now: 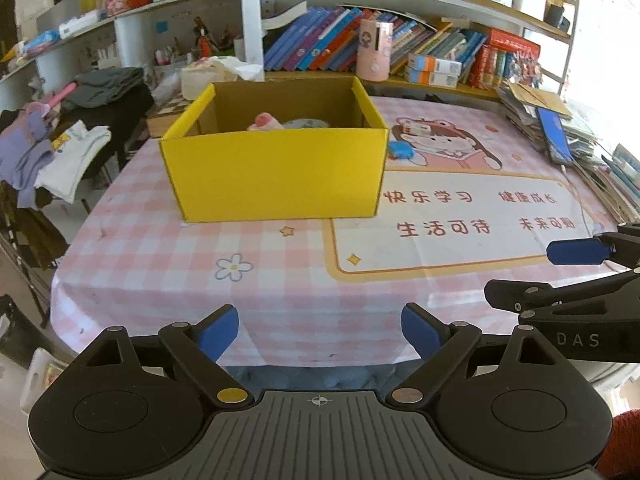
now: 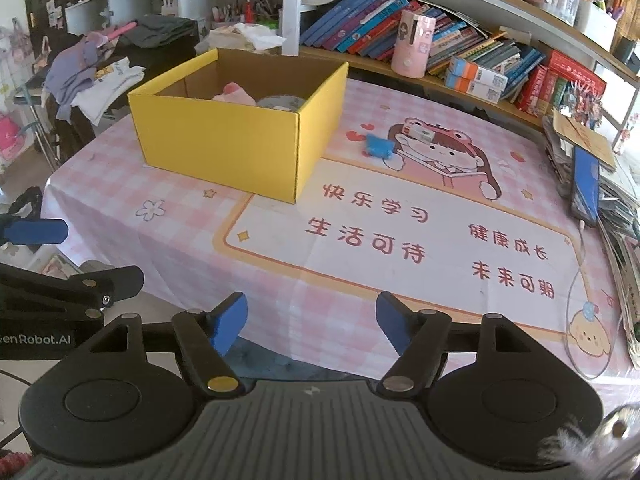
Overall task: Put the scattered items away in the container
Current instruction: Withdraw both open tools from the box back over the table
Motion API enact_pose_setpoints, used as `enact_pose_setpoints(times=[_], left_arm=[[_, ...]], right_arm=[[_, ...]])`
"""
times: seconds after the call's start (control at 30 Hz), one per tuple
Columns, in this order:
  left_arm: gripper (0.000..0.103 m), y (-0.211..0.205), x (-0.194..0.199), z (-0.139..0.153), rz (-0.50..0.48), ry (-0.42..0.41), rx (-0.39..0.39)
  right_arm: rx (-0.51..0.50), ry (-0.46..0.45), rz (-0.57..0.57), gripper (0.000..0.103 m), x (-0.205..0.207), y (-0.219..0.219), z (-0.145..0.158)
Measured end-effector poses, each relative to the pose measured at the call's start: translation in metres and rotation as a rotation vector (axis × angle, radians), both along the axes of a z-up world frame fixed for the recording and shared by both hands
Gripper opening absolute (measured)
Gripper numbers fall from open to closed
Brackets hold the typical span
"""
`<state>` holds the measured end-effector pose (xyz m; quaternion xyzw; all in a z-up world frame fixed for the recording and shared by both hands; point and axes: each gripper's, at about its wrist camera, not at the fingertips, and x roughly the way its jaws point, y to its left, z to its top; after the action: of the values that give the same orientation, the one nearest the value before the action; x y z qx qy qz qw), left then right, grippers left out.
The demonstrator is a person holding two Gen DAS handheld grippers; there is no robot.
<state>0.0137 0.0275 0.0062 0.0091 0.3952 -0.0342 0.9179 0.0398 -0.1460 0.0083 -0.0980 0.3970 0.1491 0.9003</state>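
Observation:
A yellow cardboard box [image 1: 276, 176] stands open on the pink checked tablecloth; it also shows in the right wrist view [image 2: 224, 140]. Inside it lie a pink soft item [image 2: 234, 94] and a grey round item [image 2: 280, 103]. A small blue item [image 2: 379, 146] lies on the cloth to the right of the box, and also shows in the left wrist view [image 1: 401, 149]. A small white item [image 2: 420, 134] lies just beyond it. My left gripper [image 1: 320, 334] is open and empty near the table's front edge. My right gripper [image 2: 312, 322] is open and empty beside it.
A blue phone [image 2: 586, 186] with a white cable lies on a pile of papers at the table's right edge. A pink cylinder [image 2: 412, 42] and rows of books stand on the shelf behind. Clothes [image 2: 100, 76] hang over a rack to the left.

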Motion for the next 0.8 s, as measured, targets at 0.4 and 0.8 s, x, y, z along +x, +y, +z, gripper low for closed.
enact_pose_setpoints(times=[0.4, 0.8], left_arm=[[0.091, -0.023, 0.018, -0.006, -0.093, 0.019, -0.030], [0.091, -0.060, 0.044, -0.011, -0.214, 0.039, -0.037]], right_arm=[[-0.038, 0.011, -0.092, 0.081, 0.003, -0.024, -0.002], [-0.050, 0.023, -0.217, 0.083, 0.011, -0.061, -0.004]])
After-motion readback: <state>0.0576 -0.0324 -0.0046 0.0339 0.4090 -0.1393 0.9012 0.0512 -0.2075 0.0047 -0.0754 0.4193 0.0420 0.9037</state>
